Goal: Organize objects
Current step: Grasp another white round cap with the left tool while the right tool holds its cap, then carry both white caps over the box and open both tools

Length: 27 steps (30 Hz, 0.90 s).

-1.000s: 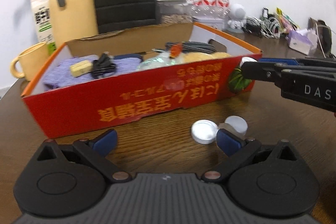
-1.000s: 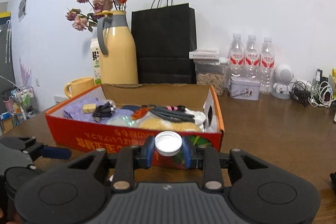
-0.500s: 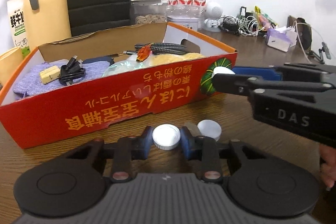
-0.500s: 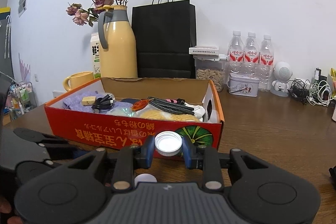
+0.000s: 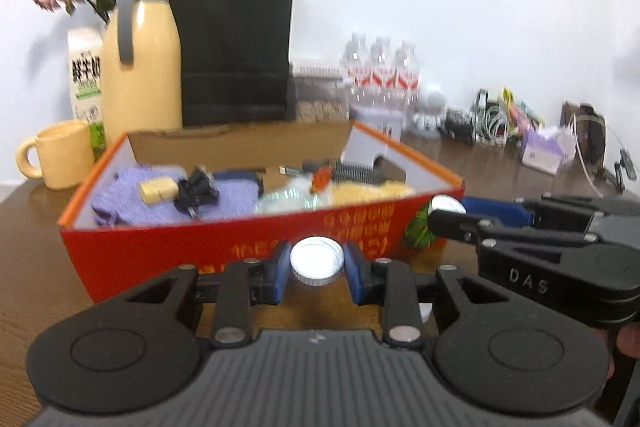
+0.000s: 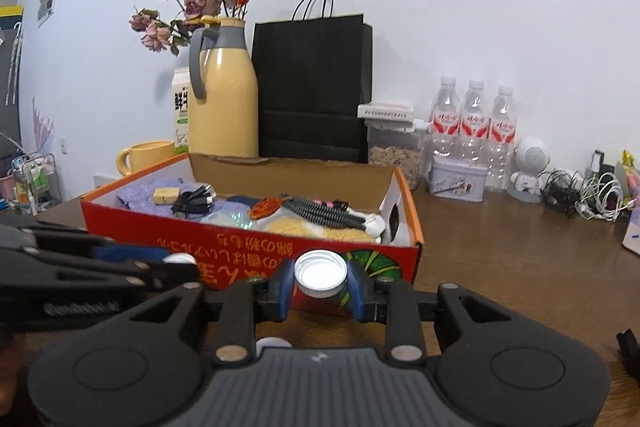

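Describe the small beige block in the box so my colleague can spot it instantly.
Start at the red cardboard box in front of the yellow jug. At its left end lies a purple cloth; the beige block rests on it, beside a bundled black cable, the only pale rectangular piece there.

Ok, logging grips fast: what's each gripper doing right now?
Left gripper: shut on a white bottle cap.
Right gripper: shut on another white cap.

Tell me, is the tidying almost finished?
Partly. The red cardboard box already holds a purple cloth, cables and other bits. Each tool grips a white round bottle cap: left tool, right tool. At least one more white cap lies on the brown wooden table. All those caps are still outside the box.
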### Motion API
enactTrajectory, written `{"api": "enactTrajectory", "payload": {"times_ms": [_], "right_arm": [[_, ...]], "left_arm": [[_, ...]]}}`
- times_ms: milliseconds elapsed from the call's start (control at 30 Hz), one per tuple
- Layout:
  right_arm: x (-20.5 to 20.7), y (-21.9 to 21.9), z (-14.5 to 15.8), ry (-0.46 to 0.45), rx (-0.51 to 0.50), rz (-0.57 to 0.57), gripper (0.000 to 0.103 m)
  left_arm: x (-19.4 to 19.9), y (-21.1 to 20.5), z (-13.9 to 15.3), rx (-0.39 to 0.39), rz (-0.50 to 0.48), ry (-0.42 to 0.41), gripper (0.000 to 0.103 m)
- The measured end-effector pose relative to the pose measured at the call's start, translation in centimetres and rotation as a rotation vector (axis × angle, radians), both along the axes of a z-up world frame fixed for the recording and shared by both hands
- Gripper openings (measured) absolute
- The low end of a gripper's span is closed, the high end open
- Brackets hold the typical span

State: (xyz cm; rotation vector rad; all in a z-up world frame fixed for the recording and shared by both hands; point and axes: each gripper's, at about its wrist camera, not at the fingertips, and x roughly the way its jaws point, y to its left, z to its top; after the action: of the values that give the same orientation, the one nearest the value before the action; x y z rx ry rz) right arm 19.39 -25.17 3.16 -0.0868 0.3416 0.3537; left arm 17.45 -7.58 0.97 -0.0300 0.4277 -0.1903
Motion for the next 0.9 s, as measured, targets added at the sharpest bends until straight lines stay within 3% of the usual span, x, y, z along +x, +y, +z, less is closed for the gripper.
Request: {"api": "enactTrajectory", "payload": {"times_ms": [500, 700, 900], "right_arm": [[3.7, 4.6, 4.4, -0.079, 0.023, -0.006, 0.027], [7.7, 6.0, 4.2, -0.064, 0.056, -0.068, 0.027], [8.9, 5.5, 2.5, -0.021, 0.071, -0.065, 0.027]], "left_arm": [[4.1, 3.1, 4.9, -0.023, 0.12, -0.103, 0.03], [7.4, 4.2, 4.4, -0.048, 0.187, -0.095, 0.03], [8.6, 5.7, 3.0, -0.056, 0.195, -0.052, 0.03]]}}
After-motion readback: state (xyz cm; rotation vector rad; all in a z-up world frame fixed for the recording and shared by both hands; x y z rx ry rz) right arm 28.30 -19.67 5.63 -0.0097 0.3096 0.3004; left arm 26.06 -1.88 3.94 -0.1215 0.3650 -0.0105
